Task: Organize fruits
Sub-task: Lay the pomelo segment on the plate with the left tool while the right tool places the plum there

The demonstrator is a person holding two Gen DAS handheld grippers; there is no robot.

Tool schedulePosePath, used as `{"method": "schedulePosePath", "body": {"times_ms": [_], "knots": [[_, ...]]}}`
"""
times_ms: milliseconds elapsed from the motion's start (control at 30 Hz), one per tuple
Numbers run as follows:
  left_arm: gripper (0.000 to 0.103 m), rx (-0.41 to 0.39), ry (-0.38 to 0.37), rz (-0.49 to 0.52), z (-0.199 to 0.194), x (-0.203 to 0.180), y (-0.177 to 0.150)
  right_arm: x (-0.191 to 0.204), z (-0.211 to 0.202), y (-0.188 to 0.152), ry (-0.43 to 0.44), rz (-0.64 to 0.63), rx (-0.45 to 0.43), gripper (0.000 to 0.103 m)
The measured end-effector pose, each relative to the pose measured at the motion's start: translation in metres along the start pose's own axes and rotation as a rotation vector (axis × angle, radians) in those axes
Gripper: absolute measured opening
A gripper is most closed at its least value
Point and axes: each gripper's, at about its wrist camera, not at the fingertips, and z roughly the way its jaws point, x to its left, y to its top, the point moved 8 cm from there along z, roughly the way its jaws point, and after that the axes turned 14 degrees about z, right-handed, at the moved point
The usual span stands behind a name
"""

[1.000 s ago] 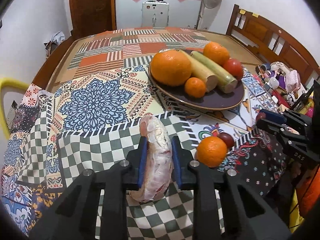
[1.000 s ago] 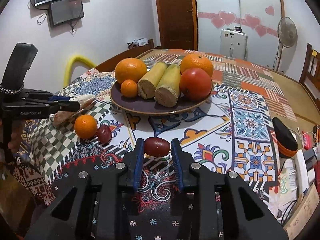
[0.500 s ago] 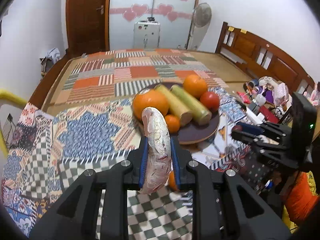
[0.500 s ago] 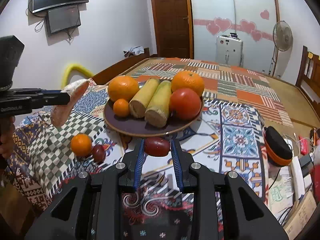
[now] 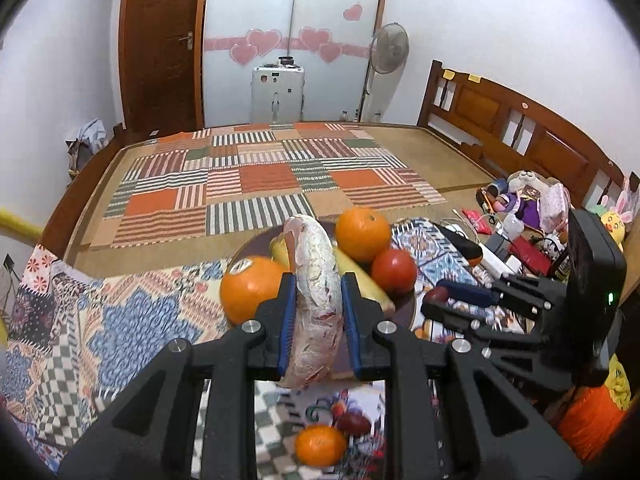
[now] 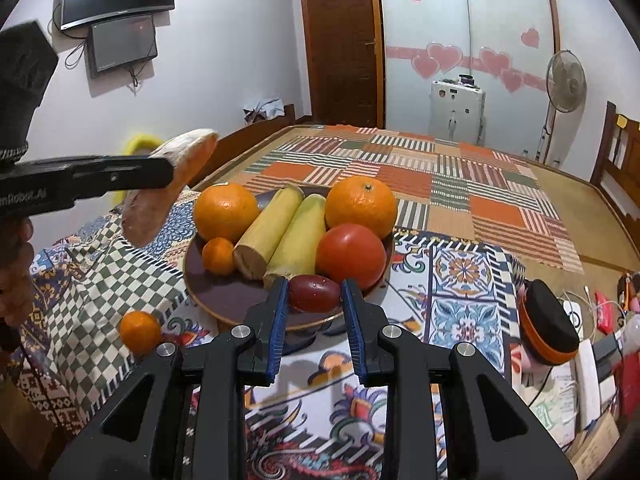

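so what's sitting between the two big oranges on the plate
Two pale yellow stalks lie side by side between the left orange and the right orange on the plate, clearest in the right wrist view.

Your left gripper (image 5: 316,312) and right gripper (image 6: 314,308) are the same build: matte black plastic arms with triangular cutouts, ribbed blue pads (image 6: 279,320) lining the fingers, shiny silver screws at the joints. White lettering runs down the left one's side, and there's a small green light on the right one's boxy black body. Bare skin on your left hand (image 6: 14,276).
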Motion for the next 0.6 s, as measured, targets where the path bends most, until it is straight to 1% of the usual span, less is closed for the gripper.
{"method": "schedulePosePath", "body": {"times_ms": [267,367,467,600], "knots": [[0.022,0.02,0.007,0.011,0.036,-0.007,0.018,-0.003,0.014,-0.005,-0.008,-0.021,0.045,0.025],[0.022,0.029,0.027,0.035,0.047,-0.011,0.019,-0.004,0.017,-0.005,0.0,-0.018,0.059,0.025],[0.022,0.047,0.043,0.054,0.06,-0.015,0.019,-0.007,0.019,-0.004,-0.017,-0.023,0.065,0.025],[0.022,0.069,0.043,0.06,0.073,-0.02,0.016,-0.009,0.025,-0.005,-0.011,-0.011,0.091,0.025]]}}
